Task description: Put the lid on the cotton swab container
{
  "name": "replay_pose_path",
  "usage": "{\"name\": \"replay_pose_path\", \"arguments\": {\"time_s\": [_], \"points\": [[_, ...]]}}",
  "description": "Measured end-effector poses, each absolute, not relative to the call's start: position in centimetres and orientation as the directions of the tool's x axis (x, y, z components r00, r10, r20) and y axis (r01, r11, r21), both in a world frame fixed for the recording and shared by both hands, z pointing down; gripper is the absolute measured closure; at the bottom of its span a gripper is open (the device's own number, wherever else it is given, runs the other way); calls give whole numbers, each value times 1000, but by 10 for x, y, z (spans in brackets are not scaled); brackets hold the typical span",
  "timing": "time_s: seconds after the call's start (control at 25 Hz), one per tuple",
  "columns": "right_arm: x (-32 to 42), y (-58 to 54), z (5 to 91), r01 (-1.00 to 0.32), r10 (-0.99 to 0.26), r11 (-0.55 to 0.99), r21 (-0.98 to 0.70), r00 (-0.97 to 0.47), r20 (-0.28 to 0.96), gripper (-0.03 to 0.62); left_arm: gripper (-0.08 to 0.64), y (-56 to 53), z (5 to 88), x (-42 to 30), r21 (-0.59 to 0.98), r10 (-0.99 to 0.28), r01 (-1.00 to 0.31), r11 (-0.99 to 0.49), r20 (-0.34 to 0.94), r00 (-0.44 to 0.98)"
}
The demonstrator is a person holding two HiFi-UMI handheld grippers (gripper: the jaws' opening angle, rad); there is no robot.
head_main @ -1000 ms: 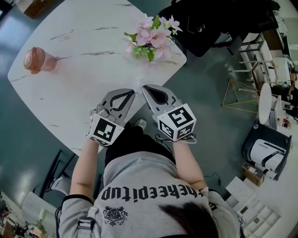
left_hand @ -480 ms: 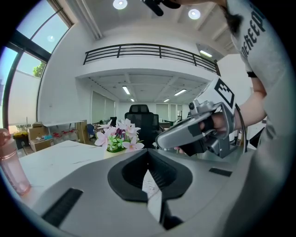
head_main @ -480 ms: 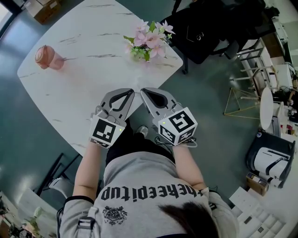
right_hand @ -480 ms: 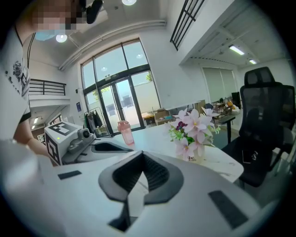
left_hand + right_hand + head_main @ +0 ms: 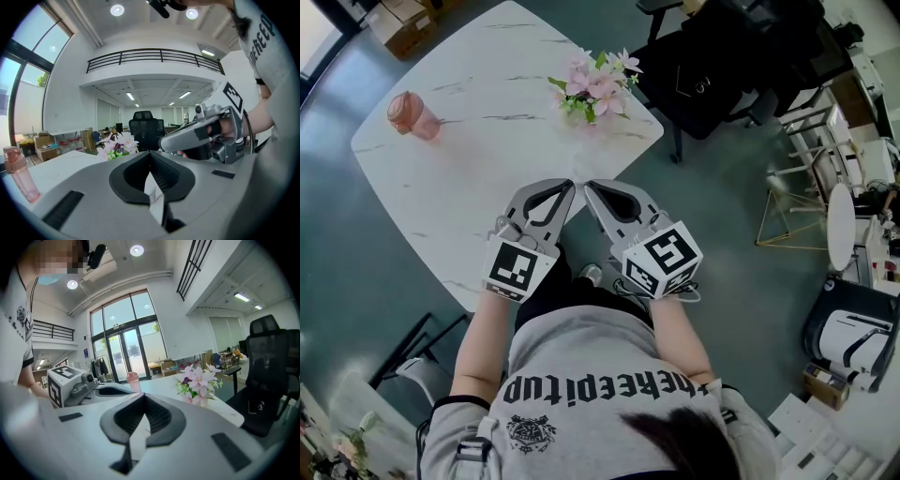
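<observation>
No cotton swab container or lid shows in any view. My left gripper [image 5: 568,185] and right gripper [image 5: 590,186] are held side by side over the near edge of the white marble table [image 5: 487,169], their tips almost touching each other. Both are shut with nothing between the jaws. In the left gripper view the left gripper [image 5: 150,153] has its jaws meeting, with the right gripper [image 5: 201,138] just to its right. In the right gripper view the right gripper [image 5: 143,394] is likewise closed and empty, with the left gripper [image 5: 77,383] beside it.
A pink bottle [image 5: 412,114] stands at the table's far left. A vase of pink flowers [image 5: 595,84] sits near the far right corner. A black office chair [image 5: 712,66] stands beyond the table. Shelves and boxes line the floor at the right.
The head view has shifted, so the table and the pink bottle sit further right in the frame. Both grippers stay shut, side by side at the table's near edge.
</observation>
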State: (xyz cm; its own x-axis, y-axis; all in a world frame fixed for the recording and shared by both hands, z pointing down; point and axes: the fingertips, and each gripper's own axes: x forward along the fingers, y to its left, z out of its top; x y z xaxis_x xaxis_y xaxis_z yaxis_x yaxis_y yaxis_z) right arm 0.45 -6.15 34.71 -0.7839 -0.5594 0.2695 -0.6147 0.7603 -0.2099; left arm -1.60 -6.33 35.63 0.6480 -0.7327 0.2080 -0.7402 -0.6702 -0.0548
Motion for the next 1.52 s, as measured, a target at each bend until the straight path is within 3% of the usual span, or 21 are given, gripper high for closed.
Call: {"name": "replay_pose_path", "arguments": {"time_s": [1.52], "points": [[28, -17, 293, -530, -520, 840, -118, -848, 105, 581, 545, -19, 293, 16, -100, -802, -795, -598, 91, 591]]}}
